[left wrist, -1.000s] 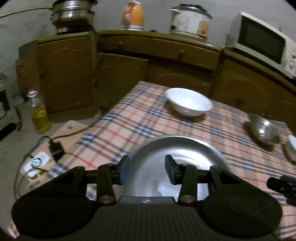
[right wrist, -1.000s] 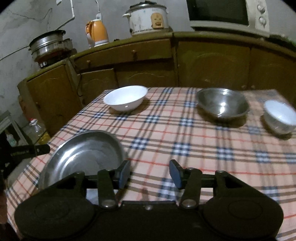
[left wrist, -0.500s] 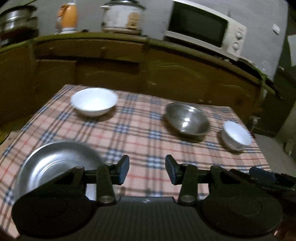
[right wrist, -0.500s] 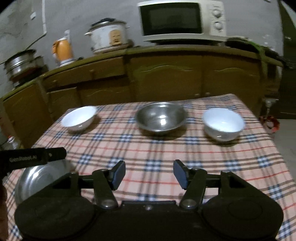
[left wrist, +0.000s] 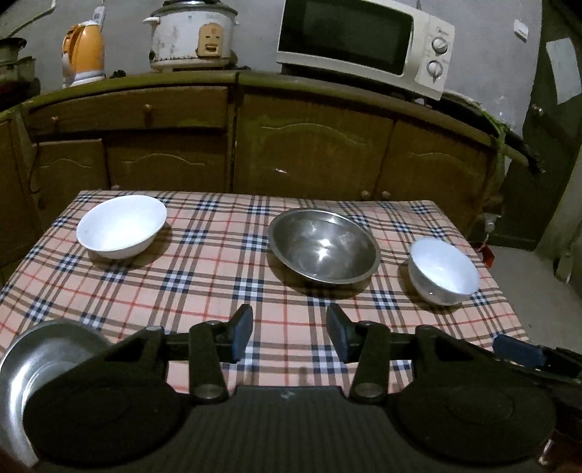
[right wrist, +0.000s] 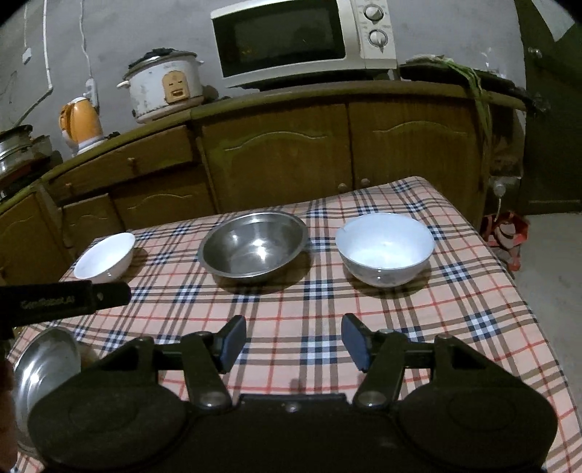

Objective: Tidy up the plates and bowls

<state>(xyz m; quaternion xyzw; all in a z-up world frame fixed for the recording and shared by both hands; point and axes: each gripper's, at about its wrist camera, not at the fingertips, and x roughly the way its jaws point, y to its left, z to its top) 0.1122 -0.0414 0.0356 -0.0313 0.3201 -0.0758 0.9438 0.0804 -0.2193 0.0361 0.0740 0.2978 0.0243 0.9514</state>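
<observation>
On the plaid-covered table (left wrist: pixel 203 276) stand a wide white bowl (left wrist: pixel 122 225) at the far left, a steel bowl (left wrist: pixel 323 251) in the middle and a smaller white bowl (left wrist: pixel 442 271) at the right. A steel plate (left wrist: pixel 40 360) lies at the near left, partly hidden by my left gripper. My left gripper (left wrist: pixel 289 336) is open and empty above the near table edge. My right gripper (right wrist: pixel 293 340) is open and empty, facing the steel bowl (right wrist: pixel 254 247) and the small white bowl (right wrist: pixel 385 249). The wide white bowl (right wrist: pixel 105 256) and steel plate (right wrist: pixel 43 364) show at the left there.
Wooden cabinets (left wrist: pixel 309 145) run behind the table, carrying a microwave (left wrist: pixel 363 43), a rice cooker (left wrist: pixel 191 34) and an orange kettle (left wrist: pixel 83 54). The left gripper's finger (right wrist: pixel 65 300) crosses the right wrist view at the left. Floor (left wrist: pixel 538 291) lies right of the table.
Both views have swung to the right: the steel plate has slid to the left edge, and the steel bowl and small white bowl now sit ahead. Both grippers stay open.
</observation>
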